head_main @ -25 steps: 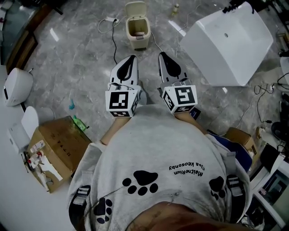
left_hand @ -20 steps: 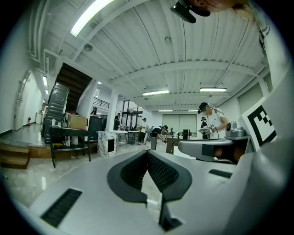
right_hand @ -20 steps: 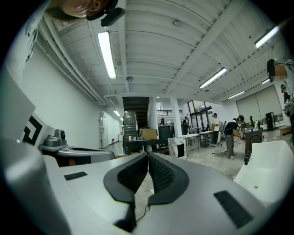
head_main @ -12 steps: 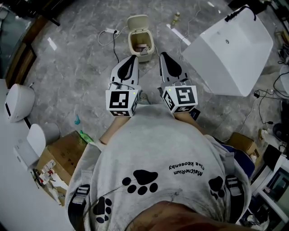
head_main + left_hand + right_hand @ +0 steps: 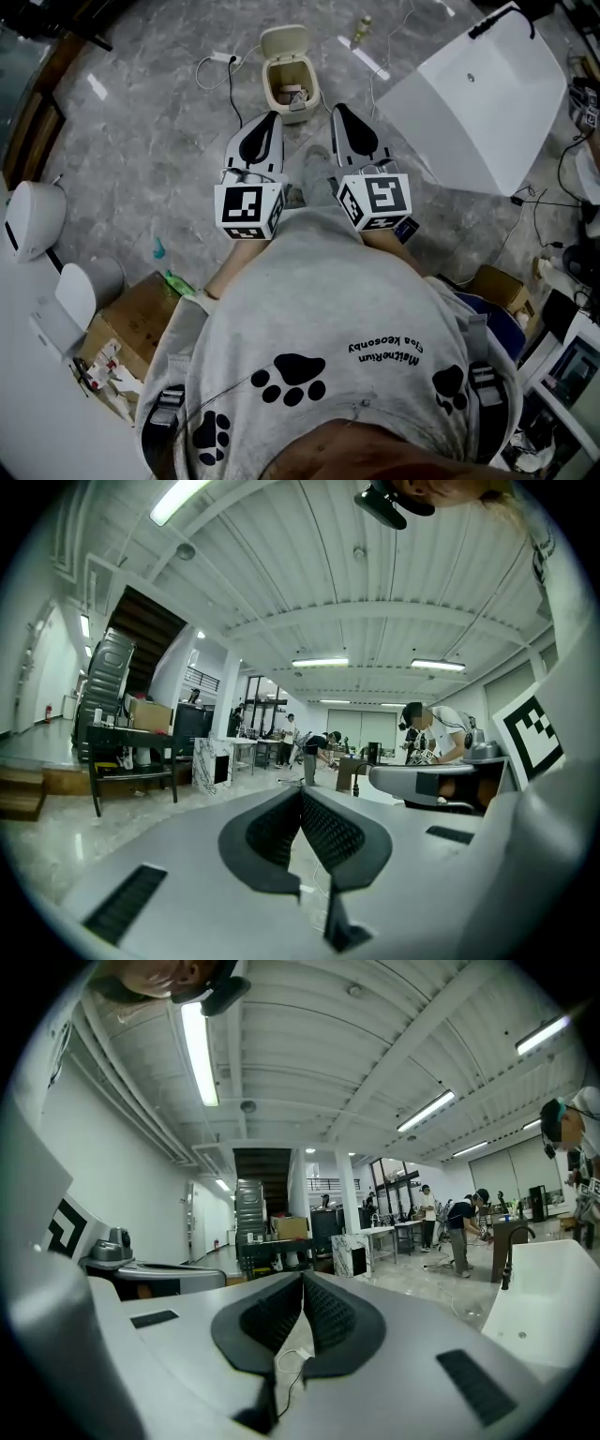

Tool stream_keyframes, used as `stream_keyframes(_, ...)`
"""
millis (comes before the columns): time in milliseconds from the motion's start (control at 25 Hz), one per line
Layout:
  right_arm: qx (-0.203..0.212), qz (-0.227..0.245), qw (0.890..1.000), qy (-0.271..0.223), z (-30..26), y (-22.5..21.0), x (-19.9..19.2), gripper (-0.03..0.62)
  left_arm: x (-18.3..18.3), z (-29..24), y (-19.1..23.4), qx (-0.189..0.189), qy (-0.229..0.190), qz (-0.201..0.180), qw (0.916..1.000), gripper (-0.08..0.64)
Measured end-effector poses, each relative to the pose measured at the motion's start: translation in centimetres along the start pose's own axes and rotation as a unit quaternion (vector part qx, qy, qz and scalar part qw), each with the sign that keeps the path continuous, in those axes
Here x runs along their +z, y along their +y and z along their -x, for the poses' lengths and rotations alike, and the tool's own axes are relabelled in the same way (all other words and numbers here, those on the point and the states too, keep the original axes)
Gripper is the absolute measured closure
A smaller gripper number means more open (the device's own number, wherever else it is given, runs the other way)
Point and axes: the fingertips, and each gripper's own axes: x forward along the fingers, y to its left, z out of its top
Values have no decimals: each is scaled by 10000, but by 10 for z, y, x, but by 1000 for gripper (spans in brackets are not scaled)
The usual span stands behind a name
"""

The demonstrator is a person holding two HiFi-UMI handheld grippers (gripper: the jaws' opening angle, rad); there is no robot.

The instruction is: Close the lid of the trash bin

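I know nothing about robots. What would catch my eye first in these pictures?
In the middle of the head view, the left gripper and right gripper point forward side by side, jaws shut on nothing, each bearing a black-and-white marker cube. Just ahead of them on the marbled floor stands a small beige trash bin, its lid tipped up and open. A big white tilted unit looms at the upper right.

The person wears a grey shirt [image 5: 319, 300] with black paw prints [image 5: 295, 378] and buckled shoulder straps [image 5: 481, 380]. The white-and-black left gripper [image 5: 271, 119] and right gripper [image 5: 339, 112] bear marker cubes [image 5: 248, 208].
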Motion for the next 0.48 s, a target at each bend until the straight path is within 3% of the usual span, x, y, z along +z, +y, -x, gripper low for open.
stream_keyframes(480,257,27,9996,132,-97,-31,5,560,7,-76,56,264,21,156,9995,540)
